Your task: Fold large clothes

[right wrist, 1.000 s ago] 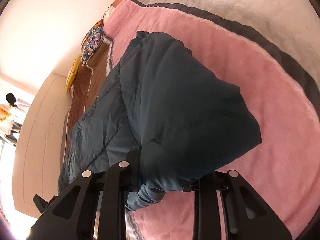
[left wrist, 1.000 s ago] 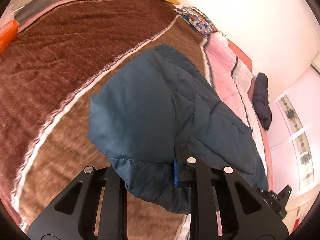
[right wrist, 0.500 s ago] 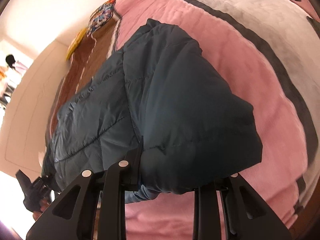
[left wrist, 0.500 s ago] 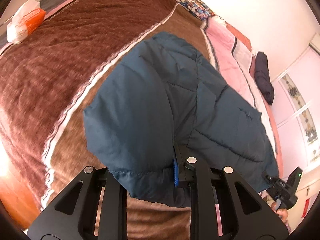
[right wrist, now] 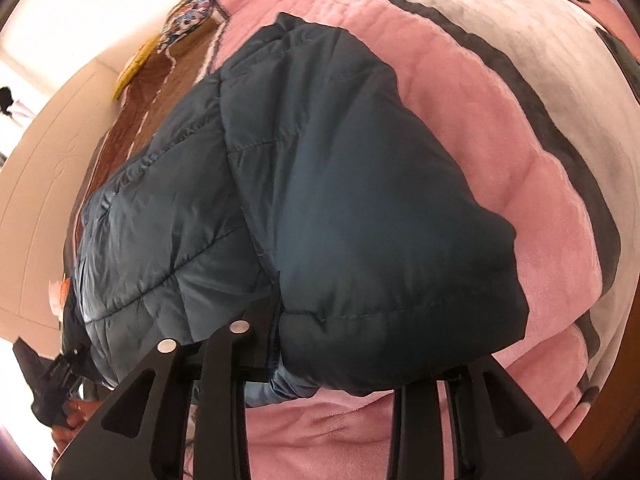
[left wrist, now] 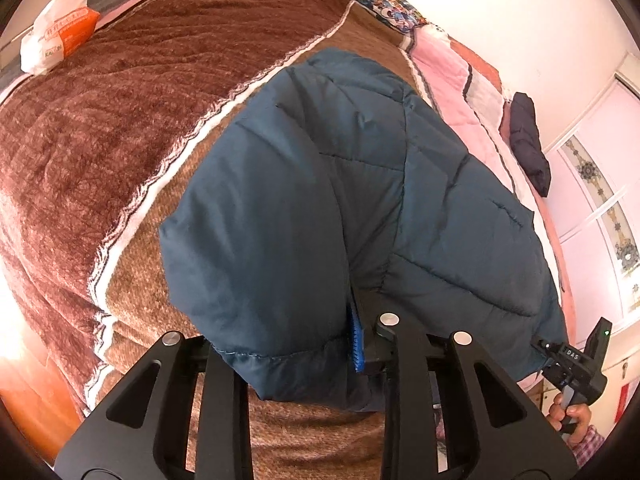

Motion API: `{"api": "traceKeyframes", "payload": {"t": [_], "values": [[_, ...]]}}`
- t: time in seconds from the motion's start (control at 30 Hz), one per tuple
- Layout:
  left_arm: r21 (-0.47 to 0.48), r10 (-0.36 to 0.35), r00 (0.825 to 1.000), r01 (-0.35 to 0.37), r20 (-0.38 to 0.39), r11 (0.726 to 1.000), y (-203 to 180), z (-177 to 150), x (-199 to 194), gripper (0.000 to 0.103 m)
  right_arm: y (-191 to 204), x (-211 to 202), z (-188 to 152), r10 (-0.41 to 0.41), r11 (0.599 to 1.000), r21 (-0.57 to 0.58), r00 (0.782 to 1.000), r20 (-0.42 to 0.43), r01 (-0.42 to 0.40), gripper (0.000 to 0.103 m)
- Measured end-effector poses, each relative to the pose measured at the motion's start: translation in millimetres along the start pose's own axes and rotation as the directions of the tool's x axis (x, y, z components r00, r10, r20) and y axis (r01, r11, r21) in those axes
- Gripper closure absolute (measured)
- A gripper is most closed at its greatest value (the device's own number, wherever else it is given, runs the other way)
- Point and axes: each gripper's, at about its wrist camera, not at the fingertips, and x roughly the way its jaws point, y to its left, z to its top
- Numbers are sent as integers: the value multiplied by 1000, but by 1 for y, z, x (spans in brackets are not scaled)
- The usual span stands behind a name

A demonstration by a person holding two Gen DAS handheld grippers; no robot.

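Observation:
A dark teal quilted puffer jacket [left wrist: 340, 208] lies across a bed, its near hem lifted toward me. My left gripper [left wrist: 296, 348] is shut on the jacket's hem at its left end, over the brown blanket [left wrist: 100, 120]. My right gripper [right wrist: 332, 364] is shut on the hem at the jacket's [right wrist: 320, 208] right end, over the pink blanket [right wrist: 540, 184]. Padded fabric bulges between the fingers of each and hides the fingertips. The right gripper's body [left wrist: 576, 364] shows at the lower right of the left wrist view, held by a hand.
A white and orange bag [left wrist: 56, 36] lies at the bed's far left. A dark folded garment [left wrist: 528, 140] sits at the far right edge. Patterned and yellow pillows [left wrist: 384, 4] lie against the white wall. A wardrobe [right wrist: 44, 184] stands left of the bed.
Both grippers have pulled back and up with the hem in their grip. The jacket's near edge is drawn toward me and more of the bed shows around it.

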Motion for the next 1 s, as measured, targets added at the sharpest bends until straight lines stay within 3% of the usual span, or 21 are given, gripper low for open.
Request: {"api": "traceKeyframes", "payload": {"t": [0.23,0.4,0.8,1.0], "values": [[-59,-35,999,33,-27,998,11,-1,4,64,8,-4,3,-76,996,38,997,-15,77,60],[-40,-6,999,5,-32,999,6,-2,6,52,18,-7,1,-140,988,58,990,-22,141,55],[-40,5,1000,-6,-30,999,4,-6,4,42,35,-50,-33,-236,971,33,971,41,235,44],[-58,26,999,-27,-23,998,1,-8,3,42,57,-59,-53,-241,964,-95,967,82,248,43]]}}
